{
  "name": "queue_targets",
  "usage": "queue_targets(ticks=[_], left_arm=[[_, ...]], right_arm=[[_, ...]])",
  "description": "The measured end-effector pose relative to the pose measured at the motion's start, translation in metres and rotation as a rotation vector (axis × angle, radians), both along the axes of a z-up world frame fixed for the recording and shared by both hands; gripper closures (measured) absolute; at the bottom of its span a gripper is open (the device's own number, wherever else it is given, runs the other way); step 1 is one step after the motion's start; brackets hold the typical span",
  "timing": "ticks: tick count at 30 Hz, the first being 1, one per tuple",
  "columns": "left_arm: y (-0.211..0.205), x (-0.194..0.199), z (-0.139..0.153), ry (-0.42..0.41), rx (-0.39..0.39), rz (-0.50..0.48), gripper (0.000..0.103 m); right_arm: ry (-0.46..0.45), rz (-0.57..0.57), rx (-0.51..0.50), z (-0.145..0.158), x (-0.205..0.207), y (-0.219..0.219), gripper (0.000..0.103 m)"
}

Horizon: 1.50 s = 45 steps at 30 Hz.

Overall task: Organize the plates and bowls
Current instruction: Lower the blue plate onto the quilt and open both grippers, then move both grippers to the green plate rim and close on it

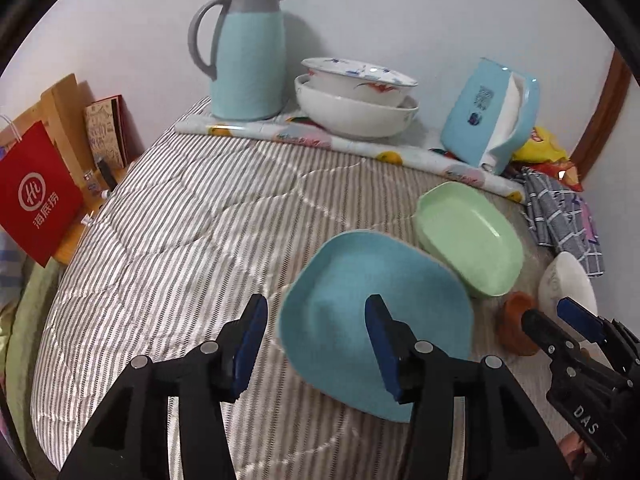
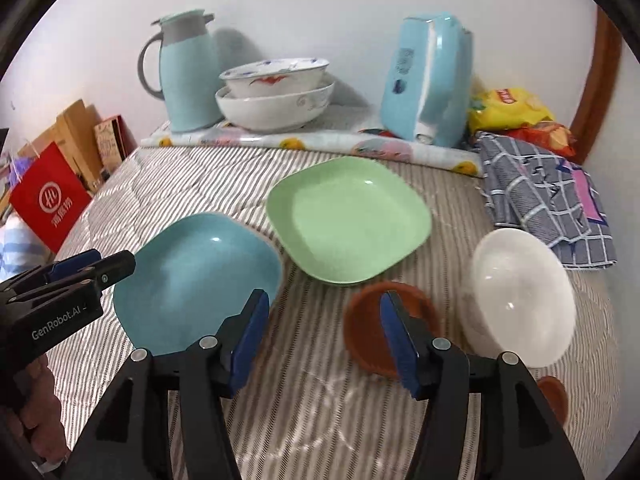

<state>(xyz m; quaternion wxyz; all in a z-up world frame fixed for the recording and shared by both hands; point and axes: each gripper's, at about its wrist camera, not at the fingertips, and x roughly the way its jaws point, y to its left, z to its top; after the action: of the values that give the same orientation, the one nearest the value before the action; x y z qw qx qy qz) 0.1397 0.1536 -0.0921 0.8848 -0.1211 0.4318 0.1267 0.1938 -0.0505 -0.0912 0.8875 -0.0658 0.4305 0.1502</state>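
A blue square plate (image 1: 376, 312) (image 2: 196, 280) lies on the striped cloth. A green square plate (image 1: 470, 236) (image 2: 348, 216) lies just behind and right of it. A white bowl (image 1: 566, 280) (image 2: 520, 300) sits at the right, with a small brown dish (image 1: 514, 324) (image 2: 368, 320) beside it. Two white bowls (image 1: 356, 96) (image 2: 276, 92) stand nested at the back. My left gripper (image 1: 316, 344) is open, its right finger over the blue plate's near edge. My right gripper (image 2: 324, 340) is open, low above the cloth, its right finger over the brown dish.
A teal jug (image 1: 248, 52) (image 2: 188, 72) and a blue tissue box (image 1: 488, 116) (image 2: 428, 80) stand at the back on a rolled floral sheet. A checked cloth (image 2: 548, 196) and snack bags (image 2: 508, 108) lie back right. A red bag (image 1: 36, 192) stands off the left edge. Another brown dish (image 2: 554, 396) lies near right.
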Motion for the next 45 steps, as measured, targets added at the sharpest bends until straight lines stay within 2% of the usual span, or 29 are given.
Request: queue_targets(ticks=[6, 11, 21, 28, 33, 36, 40, 45], left_arm=[[-0.017, 0.006, 0.015, -0.042, -0.024, -0.025, 0.054], [-0.034, 0.011, 0.028, -0.082, 0.014, -0.036, 0.054], [-0.051, 0.038, 0.036, -0.045, 0.018, -0.098, 0.054], [-0.055, 0.059, 0.028, -0.02, 0.029, -0.096, 0.054], [-0.052, 0.08, 0.017, 0.007, -0.01, -0.074, 0.054], [-0.053, 0.092, 0.01, 0.017, -0.007, -0.076, 0.054], [-0.055, 0.108, 0.002, 0.036, -0.002, -0.083, 0.054], [-0.056, 0.125, -0.009, 0.057, -0.014, -0.095, 0.054]], right_arm=[[-0.003, -0.036, -0.002, 0.012, 0.001, -0.023, 0.045], [-0.011, -0.059, 0.006, 0.023, 0.004, -0.041, 0.044], [-0.03, -0.079, 0.037, 0.035, 0.021, -0.06, 0.044], [-0.038, -0.08, 0.033, 0.032, 0.043, -0.061, 0.044], [-0.021, -0.105, 0.028, 0.027, 0.066, -0.065, 0.044], [-0.022, -0.102, 0.016, 0.023, 0.078, -0.066, 0.044], [-0.004, -0.098, 0.013, 0.014, 0.093, -0.065, 0.05], [0.028, -0.09, 0.02, 0.0, 0.11, -0.06, 0.052]])
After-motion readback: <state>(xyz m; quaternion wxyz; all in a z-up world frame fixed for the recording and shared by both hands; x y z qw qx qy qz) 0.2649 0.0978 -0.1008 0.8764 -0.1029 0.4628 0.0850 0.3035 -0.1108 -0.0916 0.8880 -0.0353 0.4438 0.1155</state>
